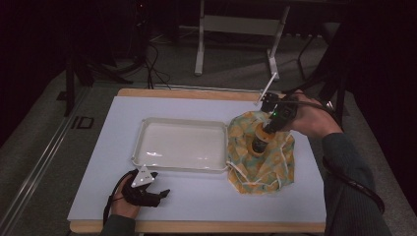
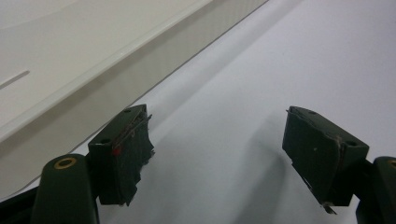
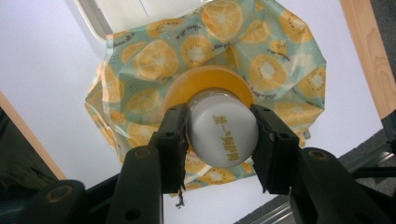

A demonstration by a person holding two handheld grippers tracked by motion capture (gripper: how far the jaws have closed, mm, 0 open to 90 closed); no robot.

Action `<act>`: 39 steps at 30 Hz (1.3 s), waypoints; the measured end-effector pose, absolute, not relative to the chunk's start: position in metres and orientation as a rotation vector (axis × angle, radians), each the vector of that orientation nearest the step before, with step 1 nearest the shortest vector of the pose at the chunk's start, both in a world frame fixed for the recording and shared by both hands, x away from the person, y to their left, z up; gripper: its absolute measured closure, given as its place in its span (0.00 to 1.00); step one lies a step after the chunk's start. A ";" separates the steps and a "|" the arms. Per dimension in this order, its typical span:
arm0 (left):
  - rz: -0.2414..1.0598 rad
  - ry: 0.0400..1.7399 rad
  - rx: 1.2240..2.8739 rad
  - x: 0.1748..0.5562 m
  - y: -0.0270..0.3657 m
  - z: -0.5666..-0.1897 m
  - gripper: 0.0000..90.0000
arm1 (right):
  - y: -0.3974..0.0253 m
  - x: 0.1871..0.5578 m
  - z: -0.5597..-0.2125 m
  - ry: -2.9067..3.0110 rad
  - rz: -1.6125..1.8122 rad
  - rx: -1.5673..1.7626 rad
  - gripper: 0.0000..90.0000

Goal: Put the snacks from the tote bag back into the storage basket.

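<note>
My right claw (image 3: 219, 140) pinches a white-capped bottle (image 3: 223, 134) standing on the crinkled fruit-print bag (image 1: 260, 152), seemingly touching the glossy white tray (image 1: 179, 145). My left claw (image 2: 219, 154) rests spread beside it.

Left gripper (image 1: 164, 193): black body, grey three-cornered plate, trailing black cable, dark jaws with frayed pads (image 2: 322, 154), brass-ringed pivot holes; right gripper (image 3: 219, 140): black, green indicator light, thick black cable; person's right arm in a dark ribbed sleeve (image 1: 351, 187).
</note>
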State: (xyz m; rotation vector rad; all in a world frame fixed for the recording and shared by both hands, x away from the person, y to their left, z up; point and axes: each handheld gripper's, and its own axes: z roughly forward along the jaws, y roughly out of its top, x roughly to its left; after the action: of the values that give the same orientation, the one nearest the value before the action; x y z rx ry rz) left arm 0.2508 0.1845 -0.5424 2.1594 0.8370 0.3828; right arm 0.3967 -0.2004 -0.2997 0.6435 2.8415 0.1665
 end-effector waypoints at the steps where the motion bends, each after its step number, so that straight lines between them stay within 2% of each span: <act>1: 0.383 0.838 2.159 0.251 0.185 -0.542 0.26 | -0.201 0.397 -0.298 2.838 0.168 0.637 0.66; 39: 0.381 0.841 2.148 0.251 0.186 -0.542 0.26 | -0.183 0.389 -0.260 2.788 0.251 0.557 0.65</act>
State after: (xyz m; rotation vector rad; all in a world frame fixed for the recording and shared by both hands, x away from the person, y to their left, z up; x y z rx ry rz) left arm 0.2506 0.1856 -0.5423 2.1478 0.8409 0.3812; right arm 0.3893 -0.1829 -0.2603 0.5565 2.7884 0.2511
